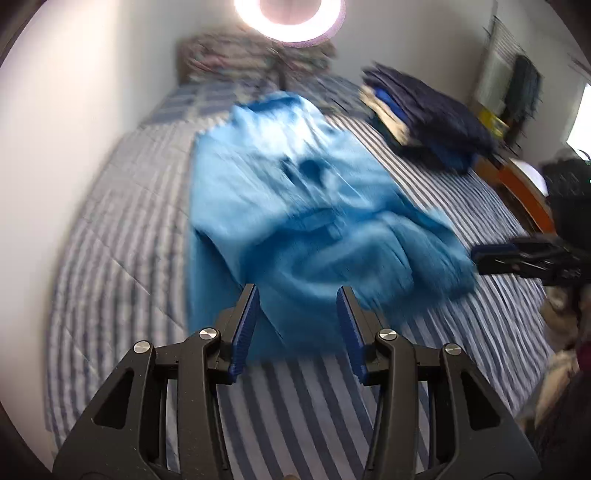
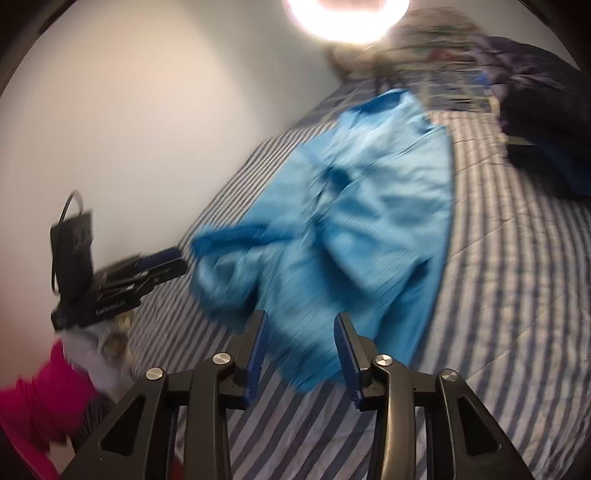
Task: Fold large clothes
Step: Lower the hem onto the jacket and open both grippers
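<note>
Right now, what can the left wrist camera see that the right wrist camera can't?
Only the left wrist view shows the stack of folded clothes with its cream and blue layers, and an orange edge beside the bed. Only the right wrist view shows a pink sleeve. Both show the light blue garment lying loose on the striped bedspread, the bright ring light and each other's hand-held gripper, both open and empty: left hand-held gripper, right hand-held gripper.
</note>
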A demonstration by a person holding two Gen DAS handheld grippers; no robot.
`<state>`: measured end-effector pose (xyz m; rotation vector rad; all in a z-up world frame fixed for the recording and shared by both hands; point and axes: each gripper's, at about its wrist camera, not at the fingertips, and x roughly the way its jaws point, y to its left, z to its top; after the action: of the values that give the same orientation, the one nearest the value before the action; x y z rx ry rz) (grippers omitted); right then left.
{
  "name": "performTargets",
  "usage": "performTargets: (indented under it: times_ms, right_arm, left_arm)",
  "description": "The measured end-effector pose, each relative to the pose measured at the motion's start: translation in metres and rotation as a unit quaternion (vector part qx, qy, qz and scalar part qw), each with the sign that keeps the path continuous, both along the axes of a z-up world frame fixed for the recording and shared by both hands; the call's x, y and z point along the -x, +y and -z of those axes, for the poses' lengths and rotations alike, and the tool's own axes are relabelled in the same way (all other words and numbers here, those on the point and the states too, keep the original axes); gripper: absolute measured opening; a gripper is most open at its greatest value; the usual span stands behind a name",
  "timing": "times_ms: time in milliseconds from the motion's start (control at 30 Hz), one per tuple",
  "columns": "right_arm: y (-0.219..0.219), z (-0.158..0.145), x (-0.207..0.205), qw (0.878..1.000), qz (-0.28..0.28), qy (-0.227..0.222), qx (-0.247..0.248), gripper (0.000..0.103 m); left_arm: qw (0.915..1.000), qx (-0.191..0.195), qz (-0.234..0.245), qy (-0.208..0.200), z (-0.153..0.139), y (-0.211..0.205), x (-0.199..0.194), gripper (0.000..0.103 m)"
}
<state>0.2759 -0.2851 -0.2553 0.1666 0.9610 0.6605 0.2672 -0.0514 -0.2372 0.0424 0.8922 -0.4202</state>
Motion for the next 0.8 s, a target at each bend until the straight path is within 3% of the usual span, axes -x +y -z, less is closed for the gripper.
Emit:
performTargets:
  times_ms: [133, 233, 400, 533, 633, 700, 800]
  right_arm:
    - [0.019, 0.017, 0.006, 0.998, -0.051, 0.016, 0.014, 0.035]
    - [0.029, 0.027, 0.003, 0.996, -0.076, 0.031, 0.019, 0.034]
    - [0.033, 0.025, 0.0, 0.994, -0.098, 0.034, 0.015, 0.034]
    - [0.039, 0.02, -0.003, 0.993, -0.11, 0.032, 0.007, 0.034]
    - [0.052, 0.015, -0.004, 0.988, -0.153, 0.035, -0.013, 0.034]
    - [0.061, 0.015, -0.003, 0.986, -0.162, 0.025, 0.01, 0.034]
    - [0.065, 0.024, -0.018, 0.989, -0.129, 0.014, 0.072, 0.034]
  left_arm:
    - [0.9974, 0.017, 0.057, 0.042, 0.012, -0.012, 0.017, 0.044]
    - [0.996, -0.004, 0.067, 0.059, 0.026, -0.022, 0.014, 0.044]
    - [0.9973, -0.011, 0.029, 0.066, 0.037, -0.017, -0.012, 0.04]
    - [0.999, -0.025, -0.003, 0.037, 0.031, -0.014, -0.038, 0.04]
    - [0.9992, -0.016, -0.019, 0.03, 0.029, -0.013, -0.058, 0.04]
    - [0.9992, -0.009, -0.029, 0.026, 0.026, -0.01, -0.069, 0.04]
    - [0.9985, 0.005, -0.053, 0.012, 0.018, -0.003, -0.087, 0.04]
